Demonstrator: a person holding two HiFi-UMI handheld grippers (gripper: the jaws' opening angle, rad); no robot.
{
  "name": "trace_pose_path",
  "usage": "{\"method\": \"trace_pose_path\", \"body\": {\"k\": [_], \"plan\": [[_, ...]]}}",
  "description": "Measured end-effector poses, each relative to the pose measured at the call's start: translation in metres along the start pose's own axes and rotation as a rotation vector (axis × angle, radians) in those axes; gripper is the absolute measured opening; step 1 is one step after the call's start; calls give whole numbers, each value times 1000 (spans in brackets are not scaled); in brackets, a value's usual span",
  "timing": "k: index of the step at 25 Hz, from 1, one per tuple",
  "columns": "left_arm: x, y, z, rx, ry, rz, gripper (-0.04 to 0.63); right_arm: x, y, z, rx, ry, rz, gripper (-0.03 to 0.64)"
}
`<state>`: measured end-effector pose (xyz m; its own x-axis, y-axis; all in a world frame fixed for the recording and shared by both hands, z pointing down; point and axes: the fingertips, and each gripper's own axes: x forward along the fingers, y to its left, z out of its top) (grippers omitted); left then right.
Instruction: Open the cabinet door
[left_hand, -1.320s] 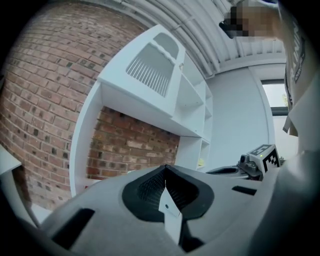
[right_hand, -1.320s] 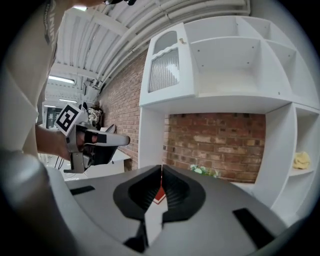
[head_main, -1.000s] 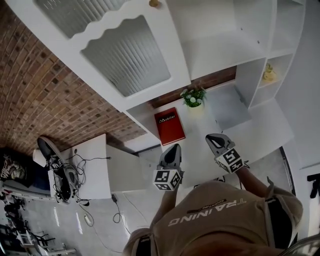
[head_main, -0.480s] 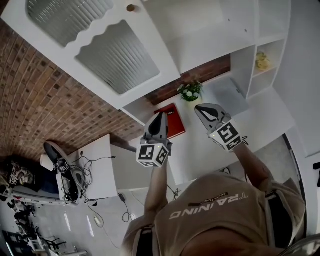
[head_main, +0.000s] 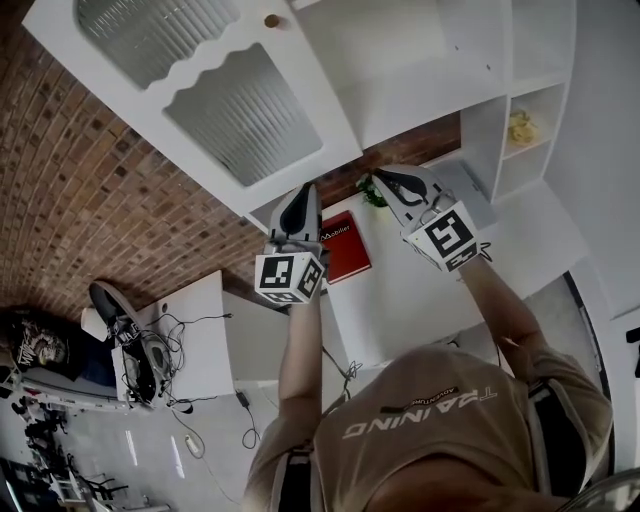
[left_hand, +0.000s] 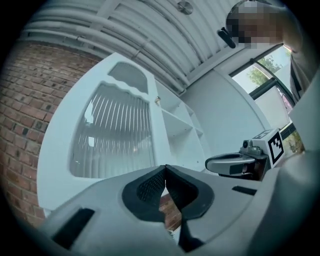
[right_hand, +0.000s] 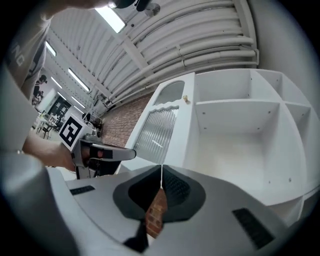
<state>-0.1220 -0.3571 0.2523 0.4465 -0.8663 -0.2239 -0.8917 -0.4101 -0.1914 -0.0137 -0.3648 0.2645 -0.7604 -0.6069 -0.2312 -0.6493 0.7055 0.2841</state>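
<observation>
Starting at your far left, the brick wall (head_main: 90, 170) fills that side of the head view, and a white table (head_main: 195, 350) low against it carries a tangle of cables (head_main: 140, 355). Next comes the cabinet door (head_main: 250, 110), white with two ribbed glass panels, standing swung wide open so the shelves (head_main: 430, 90) lie bare to you. Its small brass knob (head_main: 271, 20) sits high on the edge nearest those shelves.

Your left hand-held gripper (head_main: 303, 195) is just below the door's lower corner, pointing up toward it and well under the knob. Its jaws are pressed together at the tips with nothing between them. In the left gripper view the door's glass stands ahead and left of the pads, apart from them.

Between your two tools a red book (head_main: 345, 250) lies on the white lower ledge (head_main: 420, 290), with a small plant (head_main: 368, 192) just beside it.

Your right hand-held gripper (head_main: 385, 180) is at about the same level, to the right of the door and in front of the open shelves. Its jaws are closed tight and empty too. In the right gripper view the door and knob stand up and left of the jaws, untouched. Far right, a yellow object (head_main: 518, 125) sits in a side compartment.
</observation>
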Motion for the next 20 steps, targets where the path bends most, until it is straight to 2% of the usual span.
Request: {"method": "trace_pose_path", "body": {"k": [6, 10, 12, 13, 17, 20], "plan": [[3, 1, 30, -27, -69, -7, 9, 6, 3, 29, -7, -68, 24, 15], [4, 0, 45, -1, -84, -7, 9, 7, -2, 55, 27, -149, 11, 21], [5, 1, 56, 16, -104, -8, 9, 11, -6, 70, 38, -180, 15, 127], [6, 3, 62, 18, -116, -7, 9, 15, -8, 77, 23, -184, 14, 155], [11, 6, 86, 12, -161, -9, 9, 26, -27, 118, -78, -229, -44, 156], [9, 5, 91, 7, -174, -12, 9, 34, -37, 155, -118, -287, -55, 156]]}}
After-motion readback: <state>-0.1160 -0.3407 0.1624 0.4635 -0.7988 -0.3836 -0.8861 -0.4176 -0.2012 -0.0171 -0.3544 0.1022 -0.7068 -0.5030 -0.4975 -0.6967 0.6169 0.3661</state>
